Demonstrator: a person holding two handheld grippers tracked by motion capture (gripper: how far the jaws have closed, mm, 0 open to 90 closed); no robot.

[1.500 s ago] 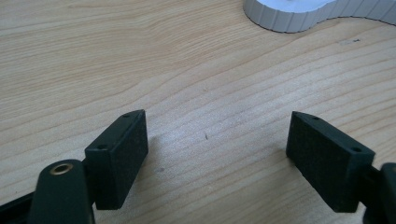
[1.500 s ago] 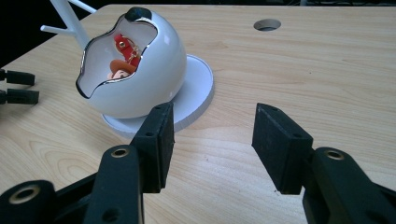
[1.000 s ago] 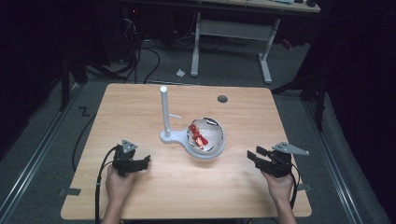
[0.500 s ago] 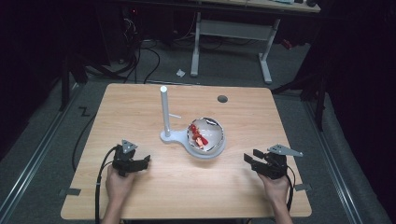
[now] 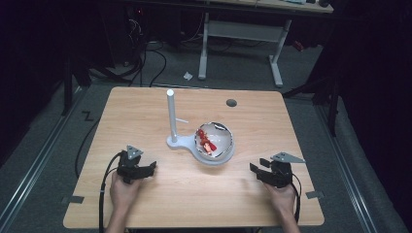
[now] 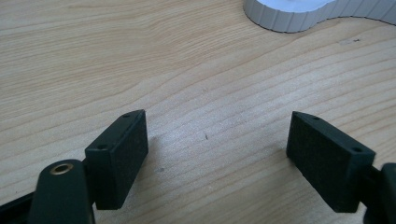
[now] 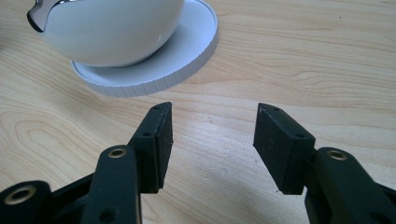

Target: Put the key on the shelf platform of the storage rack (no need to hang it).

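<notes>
High view showed the white bowl [image 5: 215, 142] sitting on the round plate of a white stand [image 5: 176, 141], a little beyond the middle of the table [image 5: 145, 111], with something red [image 5: 208, 144] lying inside it; what the red pieces were could not be made out. A slim white post [image 5: 171, 115] rose upright from the stand's smaller foot, just to the left of the bowl, with nothing visibly hanging from it.

In the right gripper view the bowl [image 7: 112, 28] rested on the ribbed plate [image 7: 187, 56], untouched, and a dark curved lip showed at its rim. The right gripper [image 7: 212, 135] lay low over the table, near the plate but apart from it, jaws spread fairly wide with bare wood between them. The left gripper [image 6: 217, 140] was likewise wide apart and empty, the stand's ribbed edge [image 6: 289, 21] some way ahead of it.

From above, the left gripper [image 5: 138, 171] and right gripper [image 5: 266, 174] sat near the table's front edge, either side of the bowl. Judged from this, no grasp had been made: the work looked to be at its start, with reaching and gripping all left to do.
</notes>
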